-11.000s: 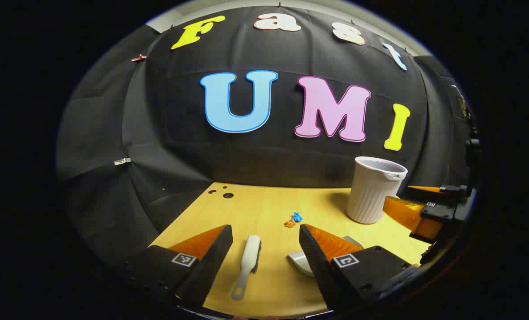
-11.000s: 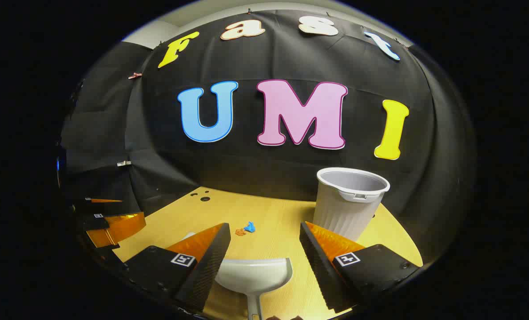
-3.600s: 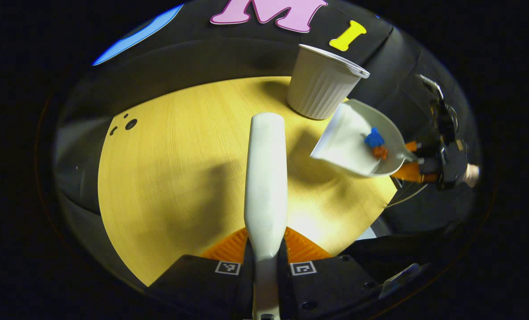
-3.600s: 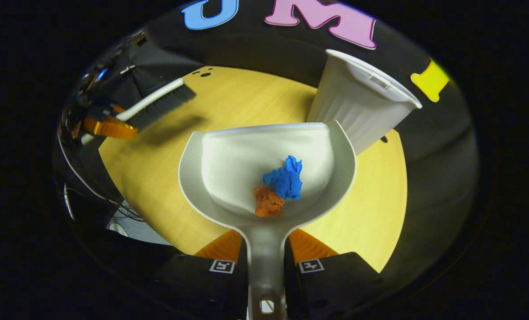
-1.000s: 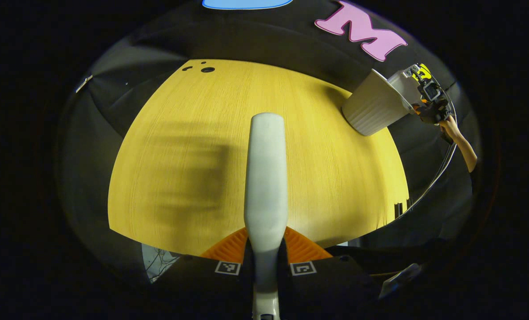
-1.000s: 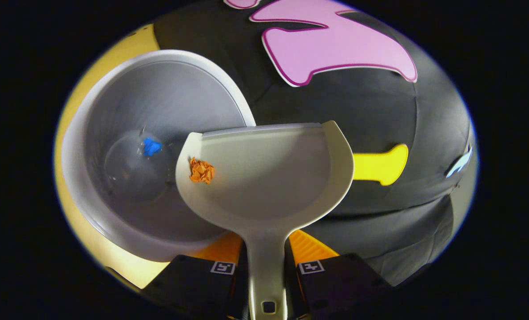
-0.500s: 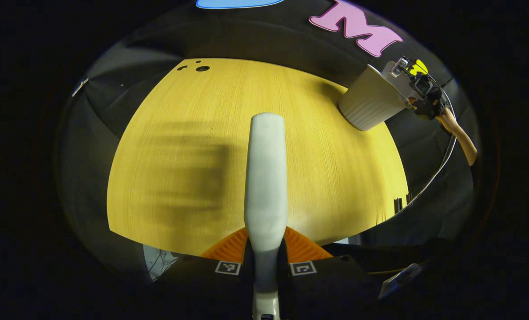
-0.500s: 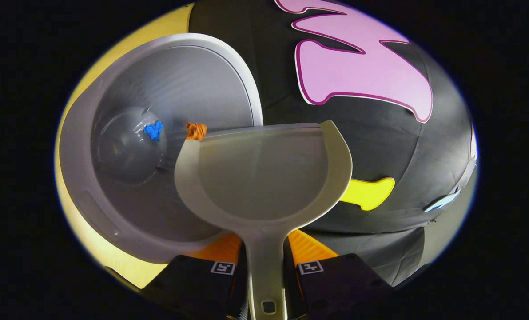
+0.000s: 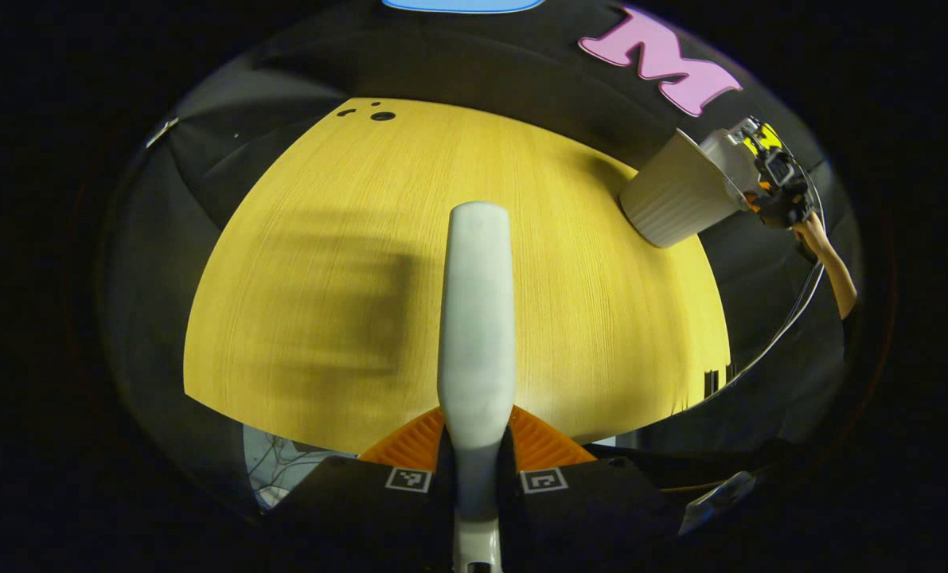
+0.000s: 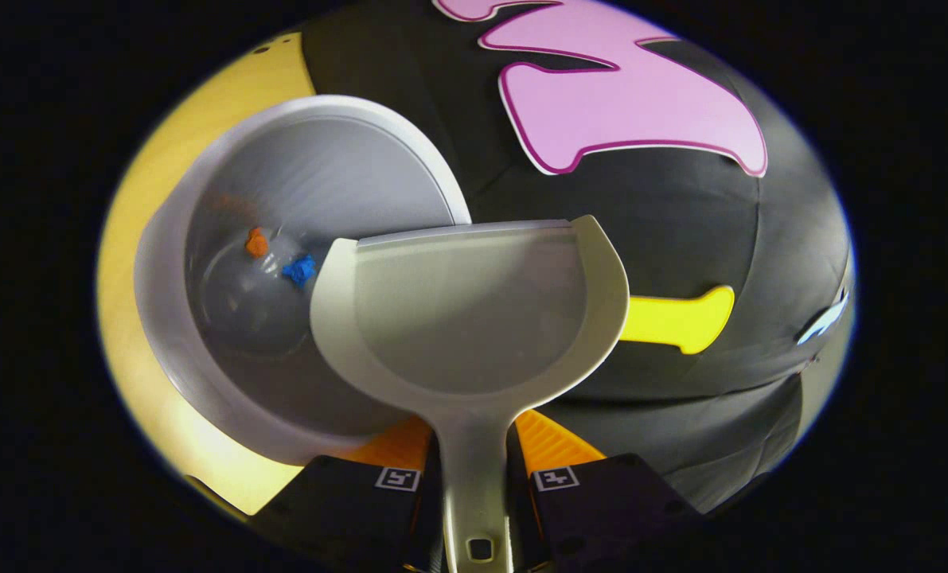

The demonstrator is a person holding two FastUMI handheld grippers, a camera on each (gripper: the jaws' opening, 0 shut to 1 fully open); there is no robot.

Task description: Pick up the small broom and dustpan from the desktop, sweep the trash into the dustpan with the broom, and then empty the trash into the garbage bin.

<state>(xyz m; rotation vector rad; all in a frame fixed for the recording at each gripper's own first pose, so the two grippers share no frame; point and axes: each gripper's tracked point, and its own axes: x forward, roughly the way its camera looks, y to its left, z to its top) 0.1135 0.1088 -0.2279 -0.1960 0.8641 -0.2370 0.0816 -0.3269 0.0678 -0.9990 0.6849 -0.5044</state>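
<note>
Left gripper (image 9: 475, 469) is closed tight on the broom (image 9: 477, 318) handle; both fingers (image 9: 410, 434) press it from either side. The broom's white back runs straight out from the fingers, held above the near edge of the yellow tabletop (image 9: 322, 278), which carries its blurred shadow to the left.

At far right of the left gripper view, the garbage bin (image 9: 676, 199) stands on the tabletop's right edge, looking tilted through the fisheye. Just beyond its rim is the right gripper (image 9: 776, 187), with a person's forearm (image 9: 828, 263) behind it and a cable hanging down.

In the right gripper view, the right gripper (image 10: 474, 481) is clamped on the dustpan (image 10: 470, 310) handle, fingers (image 10: 549, 438) pressing both sides. The dustpan tray is bare and overlaps the right side of the garbage bin (image 10: 203, 199) mouth, its left corner over the opening.

Both scraps lie at the bottom of the bin: the orange trash (image 10: 256, 242) just left of and above the blue trash (image 10: 300, 270), close together, apart from the dustpan. Tabletop (image 10: 131, 239) visible left of the bin.
</note>
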